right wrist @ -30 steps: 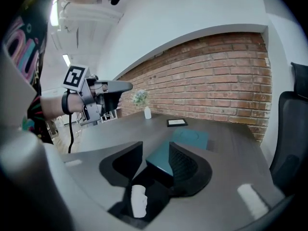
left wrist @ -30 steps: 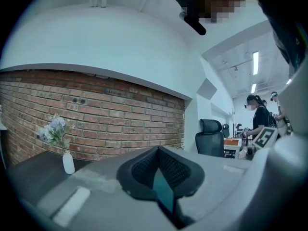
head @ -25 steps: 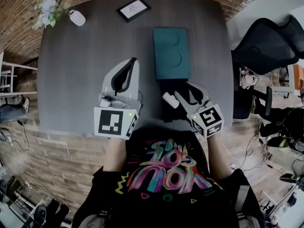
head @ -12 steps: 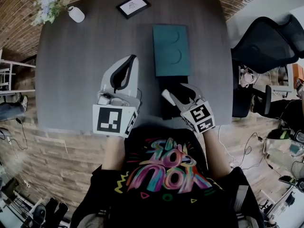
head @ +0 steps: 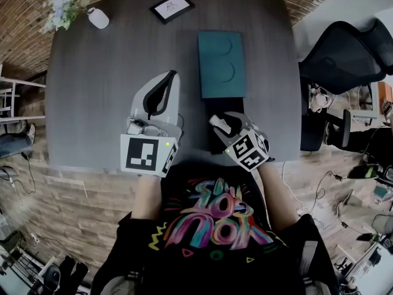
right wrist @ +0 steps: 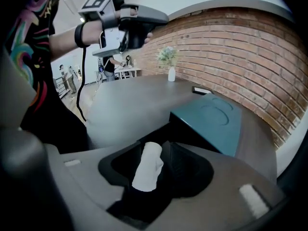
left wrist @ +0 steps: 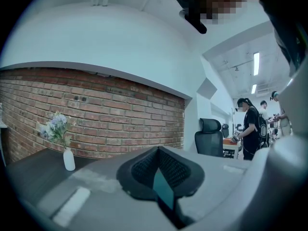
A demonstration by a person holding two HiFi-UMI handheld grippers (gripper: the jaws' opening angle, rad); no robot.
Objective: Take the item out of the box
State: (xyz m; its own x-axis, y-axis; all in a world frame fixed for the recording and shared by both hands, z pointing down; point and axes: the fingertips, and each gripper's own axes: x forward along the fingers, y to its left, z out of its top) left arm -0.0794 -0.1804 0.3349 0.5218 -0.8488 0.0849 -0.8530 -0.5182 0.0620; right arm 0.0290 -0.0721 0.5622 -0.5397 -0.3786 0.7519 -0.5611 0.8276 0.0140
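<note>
Two grippers (head: 172,76) (head: 226,120); one box (head: 214,144), lid (head: 221,64), roll (right wrist: 148,167), vase (head: 98,18), frame (head: 172,8).

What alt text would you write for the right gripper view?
The right claw, its jaws having just been opening, straddles a white roll over a dark box; a teal lid lies beyond.

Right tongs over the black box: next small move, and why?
Probably close the right tongs on the white roll: they have just been opening, the roll stands between them ungripped inside the black box, so a grip should come before any lift.
</note>
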